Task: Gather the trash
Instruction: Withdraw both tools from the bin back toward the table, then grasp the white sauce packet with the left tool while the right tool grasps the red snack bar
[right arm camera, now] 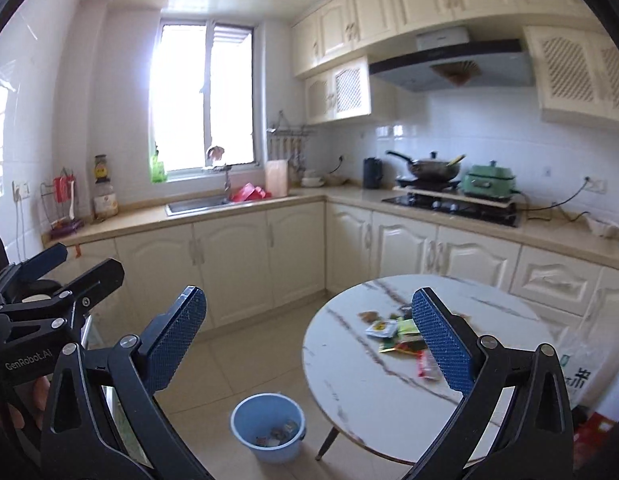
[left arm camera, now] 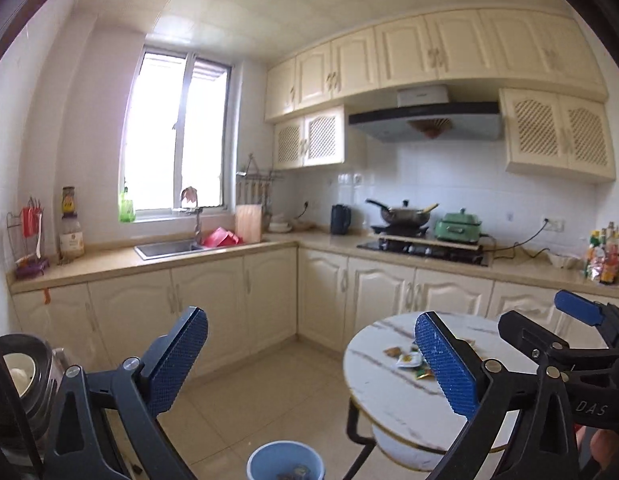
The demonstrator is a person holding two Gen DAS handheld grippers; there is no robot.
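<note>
Both pairs of fingers stand wide and empty, left gripper and right gripper. Wrappers lie on the round table; better pinch one flat, then carry it to the blue bucket

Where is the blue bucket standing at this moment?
In the right wrist view, the blue bucket stands on the floor at lower centre, just left of the round marble table; some trash already lies inside it.
</note>
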